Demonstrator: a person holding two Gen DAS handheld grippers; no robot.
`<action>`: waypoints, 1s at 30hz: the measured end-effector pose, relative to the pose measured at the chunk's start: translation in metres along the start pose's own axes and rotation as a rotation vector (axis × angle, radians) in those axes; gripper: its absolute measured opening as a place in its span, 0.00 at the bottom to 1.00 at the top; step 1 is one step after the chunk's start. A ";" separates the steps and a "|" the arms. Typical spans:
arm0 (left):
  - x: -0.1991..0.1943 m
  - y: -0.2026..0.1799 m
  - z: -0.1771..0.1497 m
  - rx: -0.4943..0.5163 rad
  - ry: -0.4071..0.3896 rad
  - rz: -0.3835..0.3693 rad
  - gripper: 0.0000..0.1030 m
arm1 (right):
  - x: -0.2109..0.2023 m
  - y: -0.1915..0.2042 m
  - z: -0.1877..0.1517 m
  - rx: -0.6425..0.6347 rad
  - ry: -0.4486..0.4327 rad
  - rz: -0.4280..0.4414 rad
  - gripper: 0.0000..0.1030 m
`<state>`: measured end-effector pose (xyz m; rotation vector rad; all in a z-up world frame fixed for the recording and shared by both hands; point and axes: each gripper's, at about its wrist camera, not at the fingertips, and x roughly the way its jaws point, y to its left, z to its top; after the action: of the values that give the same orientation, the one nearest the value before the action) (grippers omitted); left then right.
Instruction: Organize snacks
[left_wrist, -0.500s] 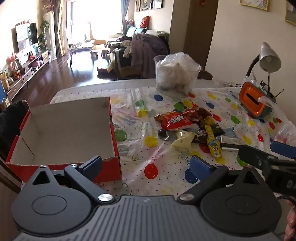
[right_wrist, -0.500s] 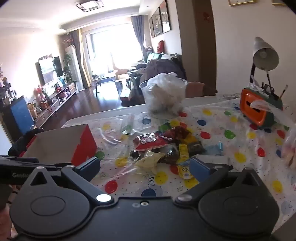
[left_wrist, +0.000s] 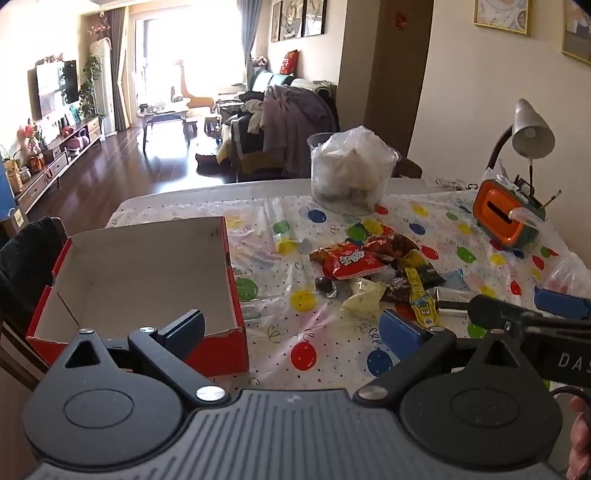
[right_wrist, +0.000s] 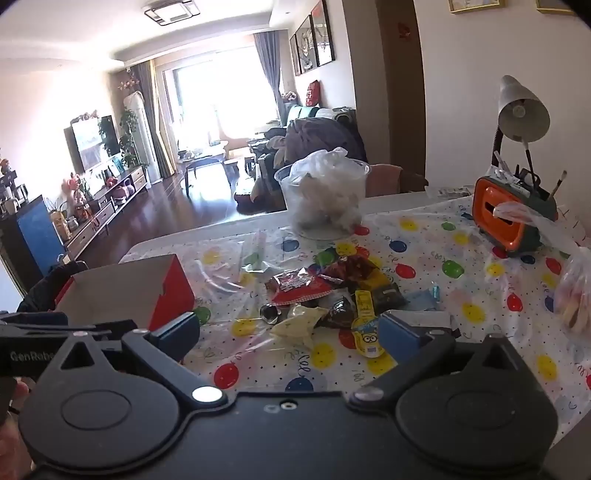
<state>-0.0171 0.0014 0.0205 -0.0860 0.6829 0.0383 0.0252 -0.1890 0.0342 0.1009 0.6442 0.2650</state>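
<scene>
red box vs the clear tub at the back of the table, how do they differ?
The red box is rectangular cardboard, low-walled and empty; the clear tub is round, see-through plastic, taller, and stuffed with a white plastic bag. The red box sits at the table's near left; the clear tub stands at the far edge. Both are open-topped.

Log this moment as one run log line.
stage: approach | left gripper: open, empty | right gripper: open, empty | snack pile: on table | red box: empty

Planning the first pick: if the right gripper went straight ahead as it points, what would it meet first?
Probably the cream wrapper at the near edge of the snack pile; the open right gripper frames it, though depth is unclear.
</scene>
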 end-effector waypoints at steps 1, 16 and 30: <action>-0.001 -0.001 0.000 0.000 -0.002 0.002 0.99 | 0.002 -0.004 -0.002 0.000 0.000 0.003 1.00; -0.007 -0.007 0.001 -0.013 -0.013 0.015 0.99 | -0.005 -0.003 -0.005 -0.024 0.004 0.001 1.00; -0.008 -0.007 0.004 -0.008 -0.030 0.008 0.99 | -0.006 -0.001 -0.004 -0.022 -0.008 -0.010 1.00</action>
<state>-0.0208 -0.0053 0.0291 -0.0906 0.6527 0.0500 0.0184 -0.1920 0.0346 0.0774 0.6333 0.2617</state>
